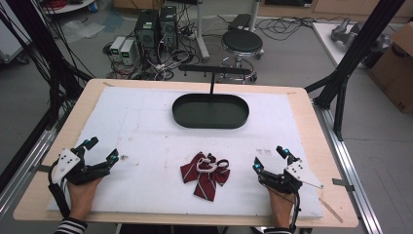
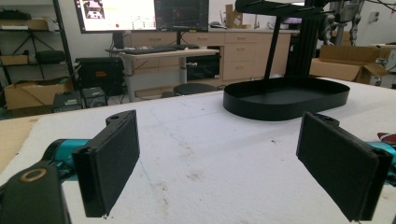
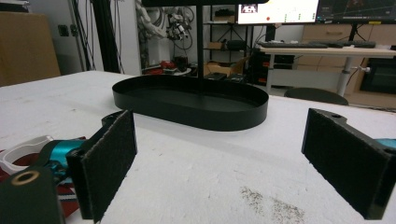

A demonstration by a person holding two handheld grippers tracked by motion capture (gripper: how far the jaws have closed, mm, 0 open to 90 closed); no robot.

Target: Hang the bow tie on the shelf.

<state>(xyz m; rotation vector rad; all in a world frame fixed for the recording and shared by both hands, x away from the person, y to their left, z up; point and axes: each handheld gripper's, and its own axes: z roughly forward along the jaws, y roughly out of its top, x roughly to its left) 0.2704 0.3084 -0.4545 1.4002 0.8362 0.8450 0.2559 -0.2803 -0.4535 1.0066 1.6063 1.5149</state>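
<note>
A dark red striped bow tie with a white strap [image 1: 206, 173] lies on the white mat between my two hands. Behind it stands a black oval tray [image 1: 210, 111] with an upright post and crossbar [image 1: 214, 71]. My left gripper [image 1: 101, 151] rests on the mat at the near left, jaws wide apart with nothing between them [image 2: 219, 161]. My right gripper [image 1: 271, 158] rests at the near right, open and empty too [image 3: 219, 163]. In the right gripper view the white strap [image 3: 18, 151] and red cloth peek out behind the left jaw. The tray [image 2: 286, 98] [image 3: 191, 103] stands ahead of both grippers.
The white mat [image 1: 146, 136] covers most of the wooden table [image 1: 311, 126]. Black frame struts [image 1: 353, 53] rise at the right and left edges. A stool [image 1: 241, 44], computers and cables stand on the floor beyond the table.
</note>
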